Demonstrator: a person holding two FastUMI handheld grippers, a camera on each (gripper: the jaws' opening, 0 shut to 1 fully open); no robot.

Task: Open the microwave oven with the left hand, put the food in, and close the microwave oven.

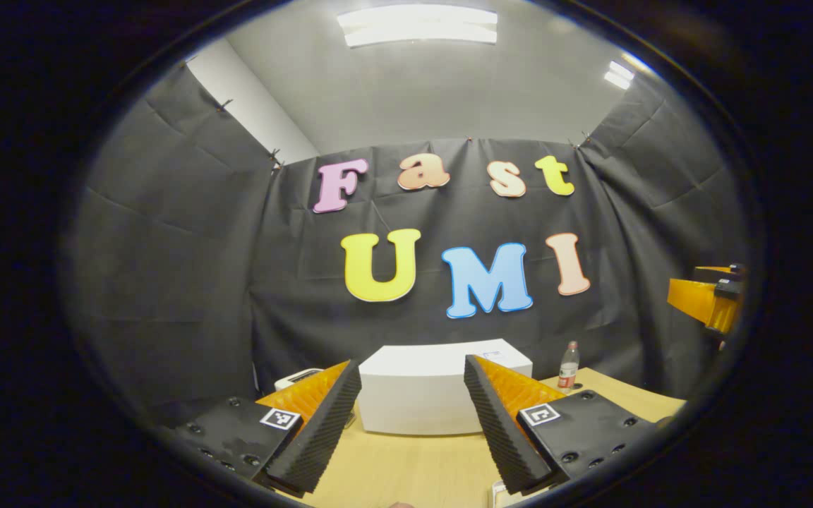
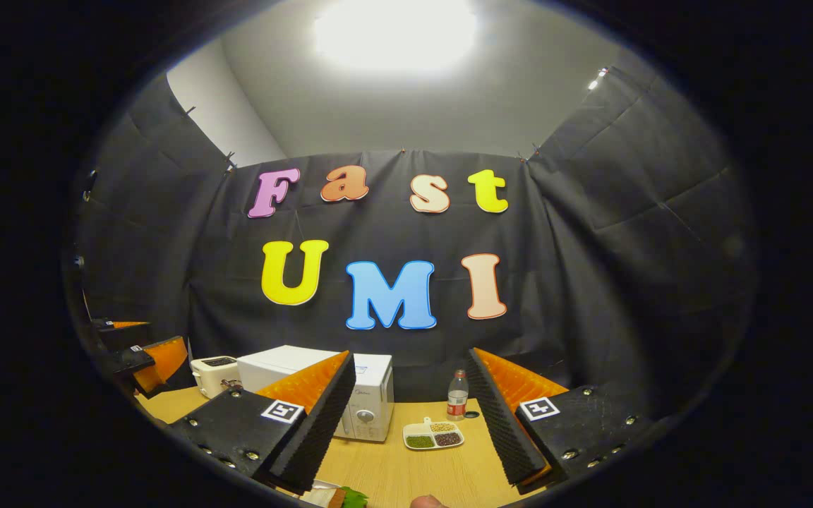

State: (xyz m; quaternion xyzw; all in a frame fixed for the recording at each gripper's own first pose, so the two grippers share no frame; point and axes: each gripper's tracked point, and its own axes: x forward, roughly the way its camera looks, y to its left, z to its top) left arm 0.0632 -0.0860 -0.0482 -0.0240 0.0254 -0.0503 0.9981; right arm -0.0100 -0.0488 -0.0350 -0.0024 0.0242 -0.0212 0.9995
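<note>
The white microwave point(image 1: 420, 406) stands on the wooden table point(image 1: 406, 466) straight ahead of my left gripper point(image 1: 411, 361), which is open with nothing between its fingers. In the right gripper view the microwave point(image 2: 368, 402) shows its door shut and its control panel on the right. A small divided white dish of food point(image 2: 433, 434) lies on the table just right of it. My right gripper point(image 2: 411, 353) is open and holds nothing, back from the dish. A piece of food with green leaf point(image 2: 341, 498) lies at the near table edge. The left gripper point(image 2: 140, 358) hovers at far left.
A white toaster point(image 2: 214, 374) sits left of the microwave, and a plastic bottle point(image 2: 457, 395) stands behind the dish near the cloth wall. The bottle point(image 1: 569, 367) and toaster point(image 1: 297, 379) flank the microwave. The right gripper point(image 1: 706, 300) hangs at the right edge.
</note>
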